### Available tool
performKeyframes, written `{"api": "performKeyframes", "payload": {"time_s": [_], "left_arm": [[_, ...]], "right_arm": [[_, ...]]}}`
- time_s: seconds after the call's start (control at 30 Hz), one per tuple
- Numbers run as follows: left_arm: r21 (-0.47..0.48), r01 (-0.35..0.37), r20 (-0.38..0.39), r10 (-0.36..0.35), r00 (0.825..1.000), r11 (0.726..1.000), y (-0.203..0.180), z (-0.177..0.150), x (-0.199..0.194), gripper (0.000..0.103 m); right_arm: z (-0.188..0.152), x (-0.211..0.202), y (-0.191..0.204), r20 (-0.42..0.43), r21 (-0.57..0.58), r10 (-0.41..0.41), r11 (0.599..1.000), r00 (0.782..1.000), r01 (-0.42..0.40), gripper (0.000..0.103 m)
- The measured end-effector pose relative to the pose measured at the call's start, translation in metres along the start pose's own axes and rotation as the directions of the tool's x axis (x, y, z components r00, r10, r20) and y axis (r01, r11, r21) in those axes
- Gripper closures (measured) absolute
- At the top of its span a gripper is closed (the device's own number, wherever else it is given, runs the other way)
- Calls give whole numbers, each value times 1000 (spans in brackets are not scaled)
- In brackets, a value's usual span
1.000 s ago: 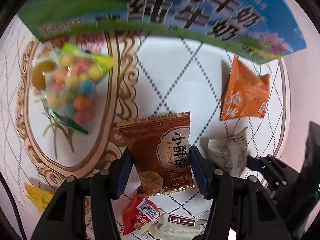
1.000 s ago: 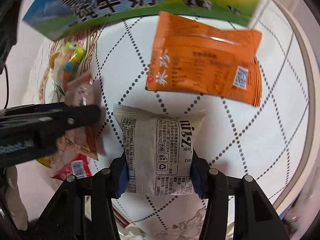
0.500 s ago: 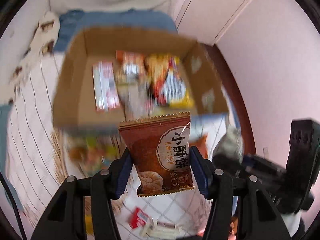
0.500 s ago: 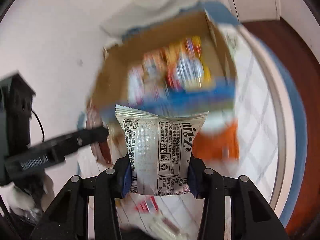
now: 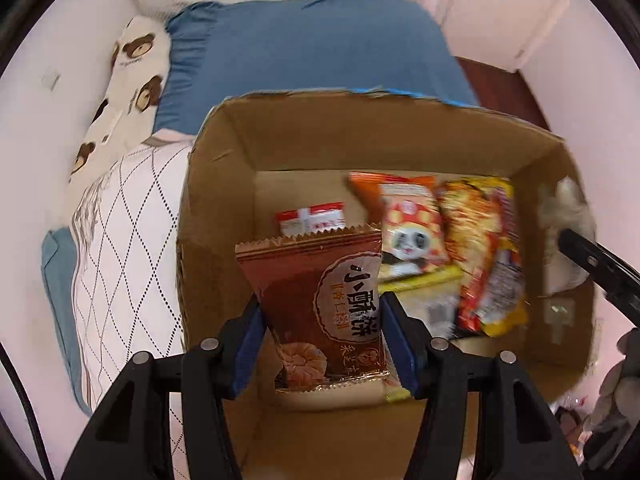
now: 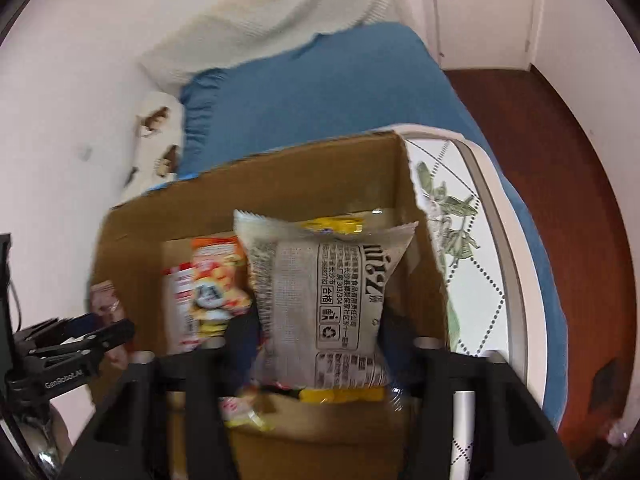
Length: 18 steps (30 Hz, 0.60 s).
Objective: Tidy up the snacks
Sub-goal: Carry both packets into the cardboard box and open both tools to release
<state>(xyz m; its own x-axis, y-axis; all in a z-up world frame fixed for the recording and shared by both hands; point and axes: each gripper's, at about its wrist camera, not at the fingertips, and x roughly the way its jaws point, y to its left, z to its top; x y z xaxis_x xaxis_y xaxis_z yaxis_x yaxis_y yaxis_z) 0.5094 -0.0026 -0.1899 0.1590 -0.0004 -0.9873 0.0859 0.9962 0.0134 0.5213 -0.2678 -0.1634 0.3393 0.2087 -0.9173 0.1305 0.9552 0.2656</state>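
My left gripper [image 5: 320,332] is shut on a brown pastry packet [image 5: 320,304] and holds it over the open cardboard box [image 5: 216,184]. My right gripper [image 6: 316,332] is shut on a grey-white snack packet [image 6: 320,300] and holds it over the same box [image 6: 132,240], at its right side. The right gripper with its packet shows at the right edge of the left wrist view [image 5: 600,268]. The left gripper shows at the left edge of the right wrist view [image 6: 76,344]. Inside the box lie a panda packet [image 5: 412,228], a yellow-orange packet [image 5: 484,252] and a red-white packet [image 5: 312,216].
The box stands on a white tray [image 6: 492,216] with a diamond pattern, set on a bed with a blue sheet [image 5: 304,52]. A bear-print pillow [image 5: 128,80] lies at the left. Dark wood floor [image 6: 560,160] lies at the right.
Both grippers have lifted their packets off the tray and carried them up and over the open box. The loose snacks on the tray have dropped out of sight.
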Motion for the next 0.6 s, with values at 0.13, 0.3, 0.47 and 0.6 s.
{"api": "performKeyframes", "payload": {"time_s": [0.13, 0.3, 0.47, 0.6], "left_arm": [[-18, 14, -3, -14, 1000, 1000, 1, 1, 16, 9], [-49, 67, -23, -68, 997, 997, 1, 1, 18, 9], [-50, 81, -13, -81, 997, 995, -5, -7, 14, 9], [-45, 71, 30, -70, 997, 996, -9, -19, -1, 9]], "right_arm": [[3, 13, 4, -14, -5, -21, 1000, 1000, 21, 3], [-13, 11, 11, -10, -50, -60, 997, 998, 59, 3], [-26, 4, 16, 6, -81, -90, 993, 996, 90, 3], [-43, -7, 24, 24, -117, -111, 987, 994, 113, 3]]}}
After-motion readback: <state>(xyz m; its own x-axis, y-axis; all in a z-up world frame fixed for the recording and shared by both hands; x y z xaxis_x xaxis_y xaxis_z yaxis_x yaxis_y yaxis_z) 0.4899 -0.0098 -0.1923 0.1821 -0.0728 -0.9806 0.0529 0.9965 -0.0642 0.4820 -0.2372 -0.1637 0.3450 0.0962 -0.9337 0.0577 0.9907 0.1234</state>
